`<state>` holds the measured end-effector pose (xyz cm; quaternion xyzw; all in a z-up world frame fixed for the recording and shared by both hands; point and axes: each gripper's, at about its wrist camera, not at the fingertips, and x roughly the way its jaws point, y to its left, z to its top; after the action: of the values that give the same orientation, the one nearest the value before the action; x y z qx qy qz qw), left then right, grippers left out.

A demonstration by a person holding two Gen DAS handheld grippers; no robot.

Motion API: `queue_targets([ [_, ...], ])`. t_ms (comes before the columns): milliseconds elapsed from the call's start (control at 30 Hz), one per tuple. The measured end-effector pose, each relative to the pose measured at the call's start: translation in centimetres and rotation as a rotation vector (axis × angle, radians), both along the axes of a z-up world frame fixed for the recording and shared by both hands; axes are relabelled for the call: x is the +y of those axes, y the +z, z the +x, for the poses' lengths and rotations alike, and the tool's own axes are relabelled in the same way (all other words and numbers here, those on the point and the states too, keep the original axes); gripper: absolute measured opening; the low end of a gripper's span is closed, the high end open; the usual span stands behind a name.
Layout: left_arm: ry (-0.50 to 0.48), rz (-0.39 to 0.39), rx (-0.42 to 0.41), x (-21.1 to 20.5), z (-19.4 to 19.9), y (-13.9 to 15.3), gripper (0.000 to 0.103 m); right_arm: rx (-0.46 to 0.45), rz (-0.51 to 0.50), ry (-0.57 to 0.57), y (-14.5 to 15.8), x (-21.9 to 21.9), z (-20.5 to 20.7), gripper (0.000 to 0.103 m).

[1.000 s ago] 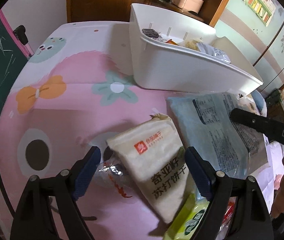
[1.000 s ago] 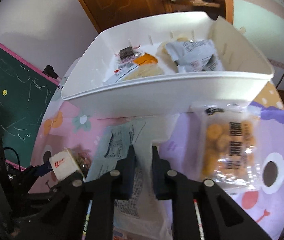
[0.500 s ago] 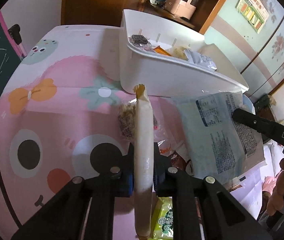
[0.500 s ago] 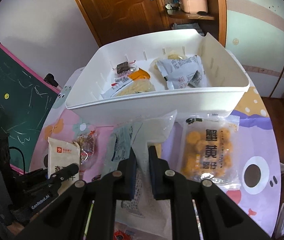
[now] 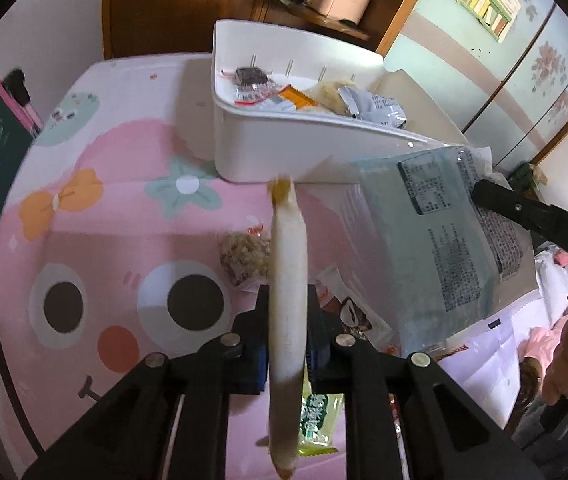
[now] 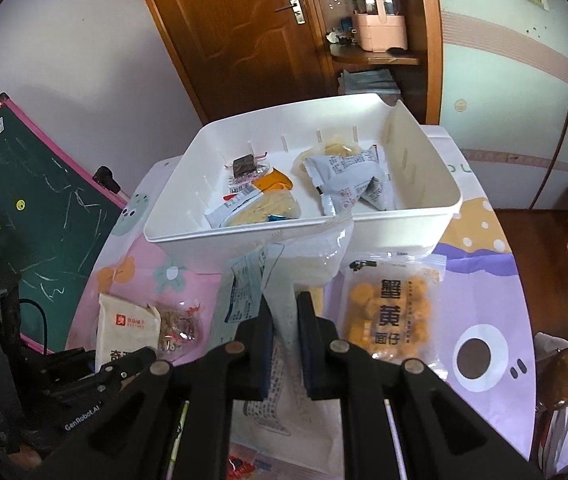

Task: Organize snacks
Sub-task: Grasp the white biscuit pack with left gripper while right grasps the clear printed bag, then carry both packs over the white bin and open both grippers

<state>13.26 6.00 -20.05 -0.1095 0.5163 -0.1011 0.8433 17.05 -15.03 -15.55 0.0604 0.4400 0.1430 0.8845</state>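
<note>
Kid's-room setup w/ a cartoon tablecloth (image 5: 96, 208) in pink and purple, wooden door behind, chalkboard off to one side. White bin (image 6: 424, 216) sits at the far side of the table and already has a few snack packs in it.

Step in hand imo: both packs are gripped, so they go up over the near wall of the bin and get dropped inside. To do it well, I'd clear the rim properly before going forward, since the big bag hangs low and floppy and could catch the wall or tip the bin. Send one hand in at a time so they don't crowd each other, and aim for the free floor on the left side.

Left gripper (image 5: 287, 312): jaws just snapped closed, pinched tight on the cream cracker pack (image 5: 288, 280), held edge-on, clear of the table.

Right gripper (image 6: 285, 320): jaws nearly together, clamped on the pale blue bag (image 6: 244, 292), its top edge just in front of the bin wall.

Egg-yolk snack bag (image 6: 390, 312) lies flat beside it, not picked up yet.
</note>
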Motion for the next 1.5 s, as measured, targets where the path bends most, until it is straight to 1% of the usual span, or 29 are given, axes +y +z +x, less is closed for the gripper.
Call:
queue_targets([
  [67, -0.008, -0.008, 0.018, 0.0, -0.1, -0.4, 0.014, 0.004, 0.002, -0.005, -0.1, -0.3, -0.2, 0.011],
  [100, -0.012, -0.005, 0.022, -0.1, -0.2, -0.6, 0.017, 0.006, 0.003, -0.006, -0.2, -0.4, -0.2, 0.011],
  [233, -0.008, 0.001, 0.036, -0.4, -0.4, -1.3, 0.017, 0.015, 0.003, -0.007, -0.5, -0.4, -0.4, 0.011],
  [333, -0.002, 0.01, 0.027, -0.5, -0.6, -1.2, 0.017, 0.016, 0.001, 0.001, -0.5, -0.3, -0.7, 0.011],
  [367, -0.003, 0.007, 0.021, -0.4, -0.7, -1.0, 0.016, 0.014, 0.001, 0.001, -0.5, -0.3, -0.8, 0.011],
  [400, -0.005, 0.008, 0.014, -0.4, -0.7, -0.8, 0.013, 0.012, 0.0, 0.002, -0.5, -0.3, -0.9, 0.011],
  [500, -0.009, 0.038, -0.015, -0.5, -1.1, -0.2, 0.011, 0.01, 0.001, 0.0, -0.4, -0.3, -1.0, 0.011],
  [600, -0.007, 0.029, -0.039, -0.5, -1.4, 0.6, 0.01, 0.008, 0.003, -0.003, -0.3, -0.4, -1.1, 0.011],
  [700, -0.014, 0.01, -0.077, -0.4, -1.8, 2.2, 0.01, -0.004, 0.007, -0.001, 0.2, -0.4, -1.3, 0.011],
  [867, -0.006, -0.019, -0.193, 0.3, -2.7, 6.3, 0.01, -0.038, 0.01, -0.003, 1.5, -0.6, -2.0, 0.011],
  [1000, 0.005, -0.035, -0.251, 0.8, -2.8, 9.2, 0.01, -0.063, 0.015, -0.003, 2.6, -0.5, -2.3, 0.011],
  [1100, 0.009, -0.047, -0.295, 1.1, -2.4, 11.6, 0.01, -0.094, 0.013, 0.005, 3.9, -0.3, -2.4, 0.011],
  [1200, 0.007, -0.031, -0.348, 0.9, -1.6, 14.3, 0.01, -0.141, 0.007, 0.012, 5.7, -0.1, -2.3, 0.011],
  [1333, 0.003, -0.018, -0.397, 0.2, 0.2, 17.4, 0.01, -0.229, -0.014, 0.012, 9.0, 0.0, -1.9, 0.011],
  [1400, 0.014, -0.007, -0.412, -0.2, 1.2, 18.7, 0.01, -0.277, -0.031, 0.0, 10.6, 0.1, -1.4, 0.011],
  [1500, 0.02, 0.033, -0.456, -0.7, 3.3, 20.6, 0.011, -0.357, -0.075, -0.04, 12.9, 0.0, -0.3, 0.011],
])
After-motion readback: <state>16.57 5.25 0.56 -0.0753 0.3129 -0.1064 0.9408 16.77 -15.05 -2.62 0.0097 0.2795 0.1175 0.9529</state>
